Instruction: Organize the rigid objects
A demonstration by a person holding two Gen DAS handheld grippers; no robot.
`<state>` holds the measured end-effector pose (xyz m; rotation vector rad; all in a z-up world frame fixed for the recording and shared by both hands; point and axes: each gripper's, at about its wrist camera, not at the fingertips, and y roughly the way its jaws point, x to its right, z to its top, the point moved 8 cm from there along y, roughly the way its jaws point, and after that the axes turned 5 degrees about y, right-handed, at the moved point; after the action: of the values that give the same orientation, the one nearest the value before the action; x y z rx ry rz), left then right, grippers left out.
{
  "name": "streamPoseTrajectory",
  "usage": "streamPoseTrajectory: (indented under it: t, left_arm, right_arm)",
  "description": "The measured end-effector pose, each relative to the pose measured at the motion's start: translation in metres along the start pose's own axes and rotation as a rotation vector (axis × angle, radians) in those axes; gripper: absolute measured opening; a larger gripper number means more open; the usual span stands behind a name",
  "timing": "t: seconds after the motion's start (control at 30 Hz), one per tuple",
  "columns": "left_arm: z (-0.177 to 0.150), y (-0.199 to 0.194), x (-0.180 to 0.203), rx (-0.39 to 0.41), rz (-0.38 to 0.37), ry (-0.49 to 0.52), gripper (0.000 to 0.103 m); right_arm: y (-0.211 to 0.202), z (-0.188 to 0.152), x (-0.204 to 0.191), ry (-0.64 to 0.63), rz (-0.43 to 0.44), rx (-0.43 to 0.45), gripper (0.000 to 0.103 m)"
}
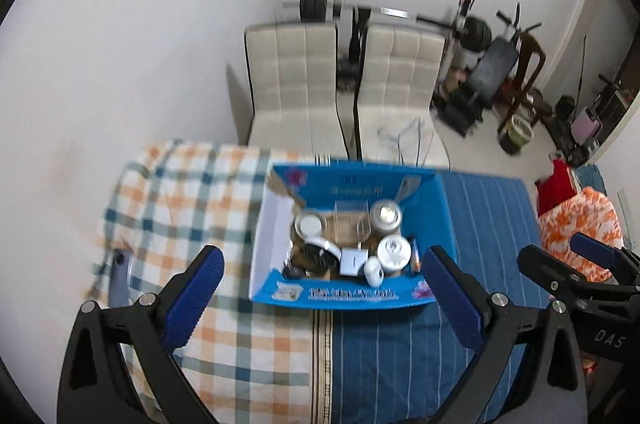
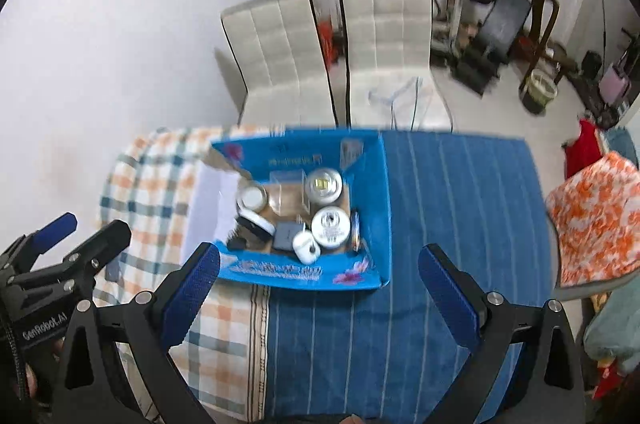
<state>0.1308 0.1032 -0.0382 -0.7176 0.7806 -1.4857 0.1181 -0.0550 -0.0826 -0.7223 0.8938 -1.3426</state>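
Both grippers' jaws gape above blue box, long axis running away.

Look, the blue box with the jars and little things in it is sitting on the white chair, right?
Not quite. The blue box with the jars and little things sits on the cloth-covered table, not on a white chair. The two chairs stand behind the table, as the right wrist view shows.
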Motion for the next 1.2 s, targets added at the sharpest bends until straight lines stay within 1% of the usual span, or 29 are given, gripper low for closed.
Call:
streamPoseTrajectory:
  t: [0.1, 0.23, 0.37, 0.53, 0.67, 0.93, 1.2]
  left_arm:
    - [0.009, -0.027, 0.005, 0.044, 0.016, 0.024, 0.102]
    - [0.015, -0.054, 0.014, 0.088, 0.010, 0.047, 0.102]
    - [0.019, -0.075, 0.016, 0.139, 0.020, 0.048, 0.102]
    - [0.016, -0.083, 0.014, 0.157, 0.045, 0.042, 0.102]
    - [0.010, -0.082, 0.012, 0.142, 0.056, 0.028, 0.102]
    - [-0.008, -0.076, 0.008, 0.096, 0.068, 0.000, 0.102]
    - [-0.015, -0.074, 0.011, 0.077, 0.069, 0.001, 0.102]
  right_arm:
    - [-0.047, 0.009, -0.004, -0.013, 0.012, 0.069, 0.102]
    - [-0.091, 0.013, -0.012, -0.035, 0.034, 0.116, 0.102]
    - [-0.123, 0.016, -0.015, -0.046, 0.048, 0.152, 0.103]
    - [-0.143, 0.017, -0.012, -0.048, 0.025, 0.185, 0.103]
    - [-0.143, 0.014, -0.009, -0.048, 0.008, 0.177, 0.103]
    - [-0.127, 0.001, 0.001, -0.050, -0.031, 0.132, 0.103]
    - [-0.125, -0.004, 0.010, -0.039, -0.054, 0.134, 0.103]
